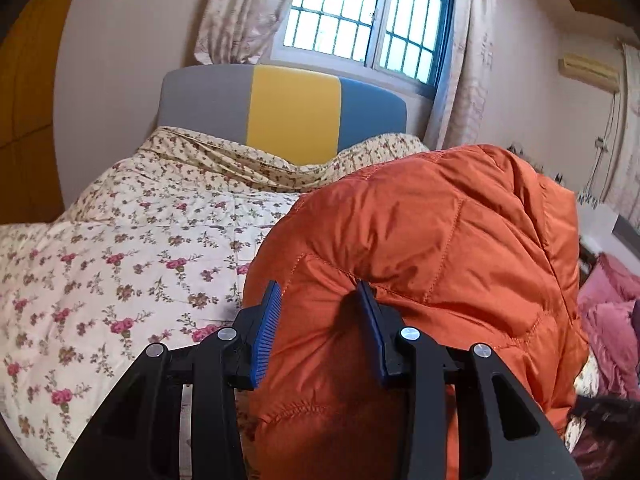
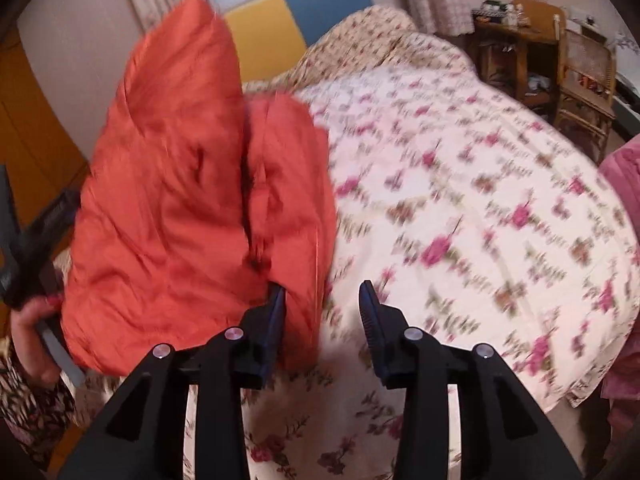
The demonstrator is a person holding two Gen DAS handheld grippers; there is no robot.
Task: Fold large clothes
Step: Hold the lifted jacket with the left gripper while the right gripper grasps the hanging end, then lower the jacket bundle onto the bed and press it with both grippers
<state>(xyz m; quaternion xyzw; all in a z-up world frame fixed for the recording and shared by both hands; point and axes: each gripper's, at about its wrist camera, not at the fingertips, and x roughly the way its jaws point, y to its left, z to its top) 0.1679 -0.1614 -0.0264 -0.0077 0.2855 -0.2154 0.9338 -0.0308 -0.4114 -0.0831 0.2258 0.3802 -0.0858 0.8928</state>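
The orange quilted down jacket (image 1: 420,248) is bunched into a puffy mound with stitched panels and a glossy, creased shell; in the right wrist view it (image 2: 188,200) is lifted off the bed, hanging in two lobes with a dark seam between them, blurred by motion. It sits over the floral quilt (image 1: 120,264) toward the bed's near edge. The left gripper (image 1: 320,300) has its blue-padded jaws spread apart with a thick fold of jacket bulging between them, the pads pressing into the fabric on either side. The right gripper (image 2: 322,300) stands with jaws apart; its left finger touches the jacket's lower edge, and nothing lies between the pads. At that view's left edge a hand (image 2: 32,332) grips the other tool's handle.

The quilt, cream with pink roses, covers the whole bed. Behind it stands a headboard (image 1: 288,112) in grey, yellow and blue panels, then a barred window (image 1: 368,16) with patterned curtains. A wicker chair (image 2: 584,80) stands at far right.
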